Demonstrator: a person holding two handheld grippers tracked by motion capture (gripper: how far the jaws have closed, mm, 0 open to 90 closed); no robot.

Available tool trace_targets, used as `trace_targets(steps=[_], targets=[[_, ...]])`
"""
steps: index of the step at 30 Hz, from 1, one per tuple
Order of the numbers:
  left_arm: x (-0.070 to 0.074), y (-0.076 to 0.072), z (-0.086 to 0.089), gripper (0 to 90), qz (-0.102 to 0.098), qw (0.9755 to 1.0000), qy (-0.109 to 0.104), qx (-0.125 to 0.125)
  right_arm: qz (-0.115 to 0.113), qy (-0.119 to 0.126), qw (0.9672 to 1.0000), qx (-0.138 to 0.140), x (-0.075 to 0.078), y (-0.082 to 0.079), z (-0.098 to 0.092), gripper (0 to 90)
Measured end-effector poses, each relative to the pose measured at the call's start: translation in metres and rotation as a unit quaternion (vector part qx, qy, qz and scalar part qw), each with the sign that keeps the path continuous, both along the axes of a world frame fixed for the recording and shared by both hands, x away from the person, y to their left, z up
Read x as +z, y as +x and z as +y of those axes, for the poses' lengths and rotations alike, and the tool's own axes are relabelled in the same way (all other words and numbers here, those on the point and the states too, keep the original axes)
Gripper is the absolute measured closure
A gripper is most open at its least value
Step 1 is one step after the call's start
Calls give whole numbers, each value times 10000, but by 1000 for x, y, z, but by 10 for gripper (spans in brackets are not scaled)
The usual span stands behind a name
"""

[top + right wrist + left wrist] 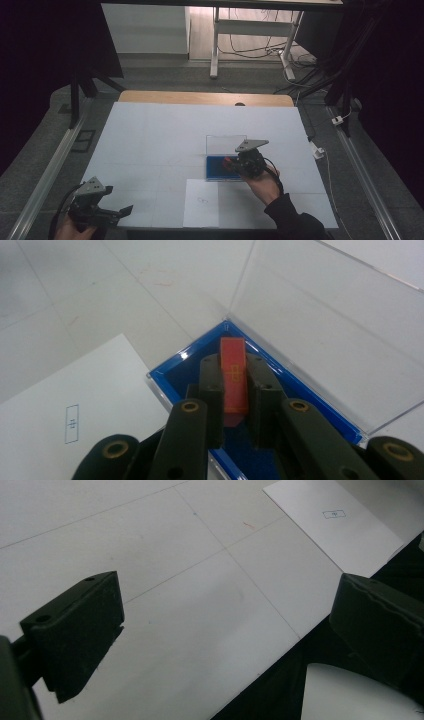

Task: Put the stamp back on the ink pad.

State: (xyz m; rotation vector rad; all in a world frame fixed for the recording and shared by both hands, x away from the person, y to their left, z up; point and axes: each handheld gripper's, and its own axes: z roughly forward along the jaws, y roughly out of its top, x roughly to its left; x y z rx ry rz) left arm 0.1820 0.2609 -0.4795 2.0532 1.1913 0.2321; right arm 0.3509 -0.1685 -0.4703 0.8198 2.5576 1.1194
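Red block (233, 376) between right hand-held gripper (234, 390) jaws, over blue tray (172, 371).

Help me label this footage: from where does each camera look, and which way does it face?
High view: above the near table edge, looking forward and down; hands hold the left gripper and right gripper.
Left gripper view: between open jaws, over the table and paper sheet.
Right gripper view: along jaws shut on a red block over the blue box.
All three share the sheet.
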Motion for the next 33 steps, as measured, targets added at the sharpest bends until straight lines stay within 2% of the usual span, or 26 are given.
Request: trace_targets(steps=[13,27,33], targets=[[0,0,0,18,0,10000,7,0,-41,-184,9998,-70,-9,7,2,794],[0,0,0,18,-8,10000,14,-4,-7,-536,9986,-39,-22,10,7,794],[0,0,0,19,1,10000,20,-8,1,-533,9986,-50,-22,10,7,793]])
